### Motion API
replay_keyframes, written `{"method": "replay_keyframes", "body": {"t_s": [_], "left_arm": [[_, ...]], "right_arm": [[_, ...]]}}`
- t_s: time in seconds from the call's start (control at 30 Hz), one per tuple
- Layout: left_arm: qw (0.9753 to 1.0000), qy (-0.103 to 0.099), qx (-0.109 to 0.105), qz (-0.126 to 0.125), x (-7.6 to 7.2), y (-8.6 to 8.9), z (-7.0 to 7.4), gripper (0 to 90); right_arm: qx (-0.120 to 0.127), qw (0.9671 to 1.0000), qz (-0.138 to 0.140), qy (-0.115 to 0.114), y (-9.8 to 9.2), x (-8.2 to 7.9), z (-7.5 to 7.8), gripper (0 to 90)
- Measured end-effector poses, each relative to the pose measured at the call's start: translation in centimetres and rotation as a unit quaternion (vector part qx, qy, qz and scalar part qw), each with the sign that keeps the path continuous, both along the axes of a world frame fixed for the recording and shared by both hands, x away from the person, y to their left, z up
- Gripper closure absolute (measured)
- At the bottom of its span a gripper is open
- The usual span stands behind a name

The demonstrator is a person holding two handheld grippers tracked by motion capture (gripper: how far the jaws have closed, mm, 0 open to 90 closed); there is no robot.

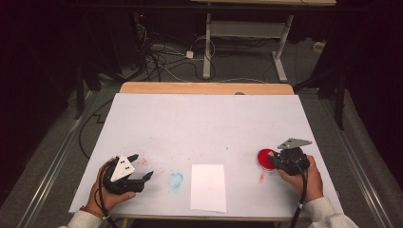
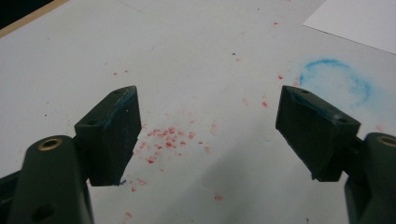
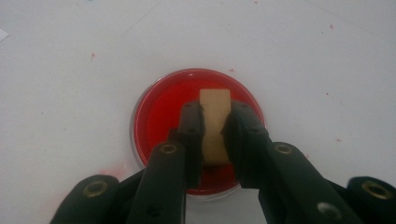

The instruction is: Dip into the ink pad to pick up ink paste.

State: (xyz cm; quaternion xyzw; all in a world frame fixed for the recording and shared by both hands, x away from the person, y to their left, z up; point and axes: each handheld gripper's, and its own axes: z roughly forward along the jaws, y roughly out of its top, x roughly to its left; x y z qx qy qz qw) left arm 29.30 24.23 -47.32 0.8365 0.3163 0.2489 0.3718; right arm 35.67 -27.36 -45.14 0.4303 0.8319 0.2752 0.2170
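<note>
One red dish [image 1: 265, 158], one tan block [image 3: 215, 125] (clamped over it), one white paper sheet [image 1: 208, 187], one blue smudge ring [image 1: 175, 180], two tongs.

A shallow round dish of red paint [image 3: 161, 109] sits on the white surface [image 1: 204, 123] toward its right near side, its clear rim ringing a glossy red pool. Over it a small tan block [image 3: 215, 123], flat-topped and upright, is clamped between the jaws of the right gripper [image 3: 215, 135]. A white sheet of paper [image 1: 208, 186] lies flat at the near middle, with a faint blue ring smear [image 1: 175, 180] just left of it and red specks [image 2: 168, 140] scattered farther left.
</note>
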Motion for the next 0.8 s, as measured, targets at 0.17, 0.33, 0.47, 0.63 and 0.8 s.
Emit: {"method": "replay_keyframes", "body": {"t_s": [0.17,0.33,0.47,0.63,0.8], "left_arm": [[1.0000,0.001,-0.002,0.005,-0.2,0.2,0.0,21.7],[1.0000,-0.002,0.003,0.004,-0.1,0.0,0.1,21.7],[1.0000,0.000,0.007,0.002,-0.3,-0.2,0.0,21.7],[1.0000,-0.003,0.007,0.002,-0.3,-0.2,0.1,21.6],[1.0000,0.001,0.009,0.000,-0.1,-0.3,0.0,21.6]], "right_arm": [[0.003,1.0000,0.003,0.001,-0.1,0.1,0.2,76.5],[0.015,0.9998,0.005,-0.010,-0.1,-0.3,1.0,76.5],[0.034,0.9987,0.008,-0.036,-0.5,-1.0,2.5,76.5],[0.050,0.9967,0.015,-0.062,-0.5,-1.8,4.1,76.5],[0.064,0.9940,0.028,-0.084,-0.3,-2.5,5.5,76.5]]}}
